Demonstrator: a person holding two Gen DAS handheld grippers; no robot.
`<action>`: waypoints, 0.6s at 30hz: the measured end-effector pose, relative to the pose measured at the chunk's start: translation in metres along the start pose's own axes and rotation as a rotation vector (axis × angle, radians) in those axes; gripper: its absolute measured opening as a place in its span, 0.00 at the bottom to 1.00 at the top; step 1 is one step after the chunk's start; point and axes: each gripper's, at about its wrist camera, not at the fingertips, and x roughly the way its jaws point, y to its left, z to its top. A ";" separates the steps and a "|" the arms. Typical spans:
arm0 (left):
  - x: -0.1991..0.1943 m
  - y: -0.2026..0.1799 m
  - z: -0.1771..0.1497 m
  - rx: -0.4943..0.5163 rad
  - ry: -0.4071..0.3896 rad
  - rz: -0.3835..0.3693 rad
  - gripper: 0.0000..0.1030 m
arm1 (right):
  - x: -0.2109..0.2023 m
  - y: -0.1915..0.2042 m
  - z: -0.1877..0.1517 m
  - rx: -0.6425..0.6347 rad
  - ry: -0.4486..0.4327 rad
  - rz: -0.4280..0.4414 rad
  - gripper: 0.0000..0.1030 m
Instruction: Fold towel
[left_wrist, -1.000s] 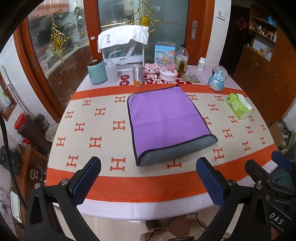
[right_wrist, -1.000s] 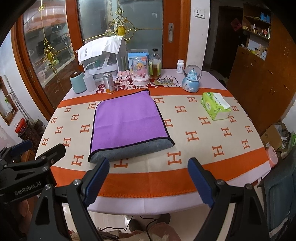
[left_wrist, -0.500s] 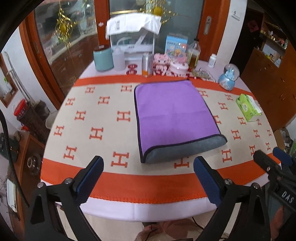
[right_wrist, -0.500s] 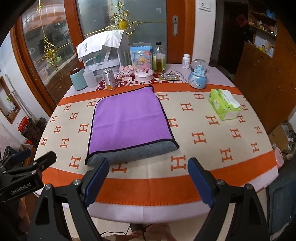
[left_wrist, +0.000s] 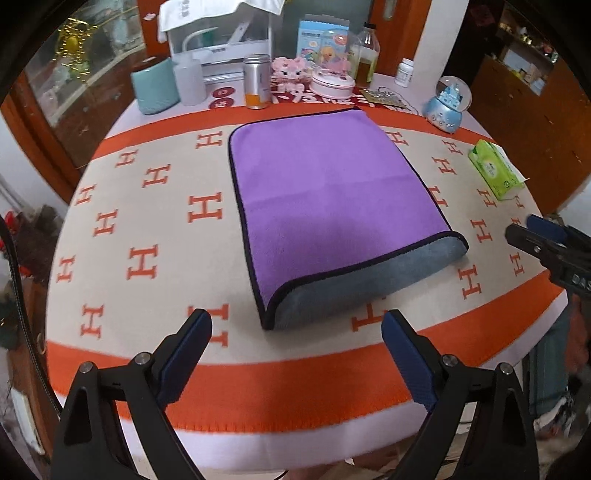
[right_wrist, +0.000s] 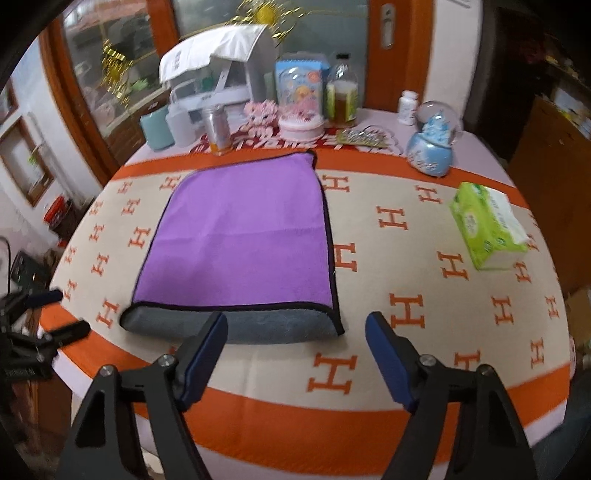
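Gripping soft, limp purple towel (left_wrist: 332, 192) by near grey folded edge (right_wrist: 236, 323) advised, with left gripper (left_wrist: 295, 349) and right gripper (right_wrist: 295, 343) fingers spread, empty.

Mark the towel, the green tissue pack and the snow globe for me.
towel (left_wrist: 332, 192): left wrist view, middle of the purple top layer.
green tissue pack (right_wrist: 480, 225): right wrist view, green top face.
snow globe (right_wrist: 430, 155): right wrist view, blue base.

Left tool (left_wrist: 295, 328), right tool (right_wrist: 295, 328): black frames, blue textured pads, silver screws.
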 end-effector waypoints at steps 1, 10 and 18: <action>0.007 0.004 0.001 -0.001 0.004 -0.016 0.86 | 0.008 -0.003 0.000 -0.018 0.011 0.008 0.71; 0.064 0.020 0.014 -0.018 0.118 -0.181 0.57 | 0.068 -0.027 0.007 -0.146 0.139 0.154 0.55; 0.095 0.014 0.020 0.073 0.183 -0.210 0.42 | 0.102 -0.032 0.009 -0.257 0.229 0.248 0.37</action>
